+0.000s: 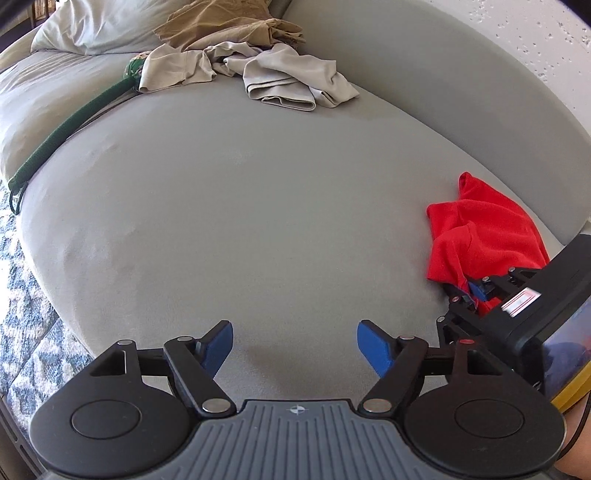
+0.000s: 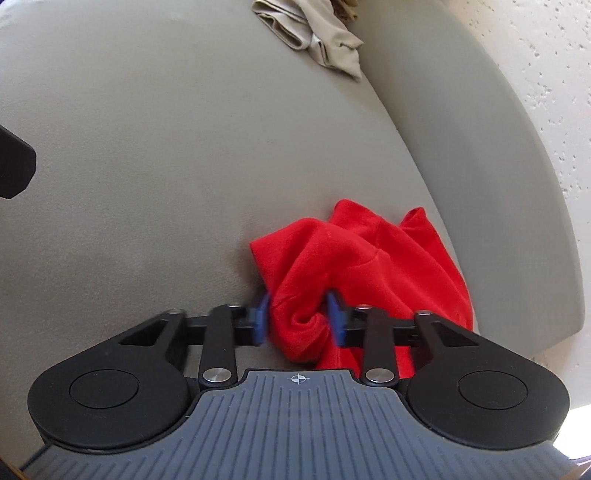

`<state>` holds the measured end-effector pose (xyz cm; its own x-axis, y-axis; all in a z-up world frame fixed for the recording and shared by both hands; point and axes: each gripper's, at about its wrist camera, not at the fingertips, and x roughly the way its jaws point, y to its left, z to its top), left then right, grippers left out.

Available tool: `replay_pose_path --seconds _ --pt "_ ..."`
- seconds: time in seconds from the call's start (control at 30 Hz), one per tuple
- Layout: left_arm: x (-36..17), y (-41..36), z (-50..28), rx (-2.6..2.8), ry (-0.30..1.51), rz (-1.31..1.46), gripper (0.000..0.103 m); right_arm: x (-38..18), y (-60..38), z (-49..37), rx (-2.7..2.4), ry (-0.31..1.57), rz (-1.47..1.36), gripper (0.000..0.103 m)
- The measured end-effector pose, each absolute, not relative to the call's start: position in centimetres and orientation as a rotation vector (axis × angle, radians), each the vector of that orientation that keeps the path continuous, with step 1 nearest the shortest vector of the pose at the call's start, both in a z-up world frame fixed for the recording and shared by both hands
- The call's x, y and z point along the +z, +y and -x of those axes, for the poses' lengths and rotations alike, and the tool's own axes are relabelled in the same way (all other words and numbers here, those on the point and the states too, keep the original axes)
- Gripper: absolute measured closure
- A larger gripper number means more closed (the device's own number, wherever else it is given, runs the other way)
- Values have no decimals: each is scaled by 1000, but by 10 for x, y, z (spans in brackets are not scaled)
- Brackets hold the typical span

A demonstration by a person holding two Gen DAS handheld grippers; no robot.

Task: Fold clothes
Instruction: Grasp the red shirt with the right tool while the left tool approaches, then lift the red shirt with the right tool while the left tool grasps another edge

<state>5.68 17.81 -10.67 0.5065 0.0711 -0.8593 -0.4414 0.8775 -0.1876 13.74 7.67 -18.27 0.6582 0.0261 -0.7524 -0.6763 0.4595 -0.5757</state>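
1. Closest to the right wrist camera, the right gripper (image 2: 298,318) has its two blue pads pressed on a bunched fold of the red garment (image 2: 354,258); the cloth fills the narrow gap between them, so the jaws are nearly together and hold the fabric.
2. From the left wrist view the same right gripper (image 1: 469,291) comes in from the right edge, with its tips in the lower edge of the red garment (image 1: 480,232).
3. Most of the red garment lies crumpled on the grey sofa seat (image 2: 166,147), at the right side of the seat and close to the backrest (image 2: 480,166).
4. On the other side, the left gripper (image 1: 295,349) stands wide open over a bare part of the grey sofa seat (image 1: 240,203). Nothing is between its blue pads (image 1: 373,349), and it touches no cloth.
5. At the far end of the seat lies a heap of beige clothes (image 1: 258,70), well apart from the red garment. A part of this heap shows also at the top of the right wrist view (image 2: 317,33).
6. Behind the heap there is a light pillow (image 1: 96,22).
7. A long dark green thing (image 1: 74,122) lies along the left edge of the seat; what it is I cannot tell.
8. Below the seat edge, at the left, a blue and white patterned rug (image 1: 26,306) covers the floor.
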Motion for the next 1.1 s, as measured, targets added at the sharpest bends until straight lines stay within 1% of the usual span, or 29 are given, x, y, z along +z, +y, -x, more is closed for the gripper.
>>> replay_pose_path --seconds 0.07,0.13,0.3,0.37,0.43,0.5,0.63,0.7,0.77,0.8,0.87,0.9,0.97,1.03,1.1 --pt "-102 182 -51 320 981 415 28 -171 70 -144 473 781 917 93" --pt "-97 187 -46 316 966 431 29 -147 58 -157 457 840 751 94" --pt "-74 199 -34 300 878 475 29 -48 4 -211 465 967 97 96" --pt "-61 205 -28 292 837 497 29 -7 -14 -230 498 961 -129 96" --pt "-44 209 -23 285 793 517 29 41 -23 -232 530 887 -244 97" --pt "-26 214 -19 274 751 537 29 101 -31 -228 573 768 -326 97" --pt "21 215 -7 230 627 563 27 222 -76 -192 586 430 -517 97" --pt "41 208 -1 187 580 534 24 258 -108 -166 569 289 -595 97" --pt "56 199 4 135 550 503 22 277 -144 -135 515 185 -628 97" --pt "59 194 7 103 547 491 21 276 -162 -123 481 176 -644 97" --pt "52 183 9 21 576 465 19 258 -197 -105 408 217 -677 97" --pt "47 177 10 -17 596 456 18 241 -211 -100 383 267 -679 97" --pt "15 170 10 -36 700 507 19 189 -230 -91 335 417 -675 97" --pt "-17 162 9 -51 807 561 24 113 -240 -83 277 610 -683 97" --pt "-54 160 7 -8 921 662 37 41 -252 -72 222 776 -739 97"
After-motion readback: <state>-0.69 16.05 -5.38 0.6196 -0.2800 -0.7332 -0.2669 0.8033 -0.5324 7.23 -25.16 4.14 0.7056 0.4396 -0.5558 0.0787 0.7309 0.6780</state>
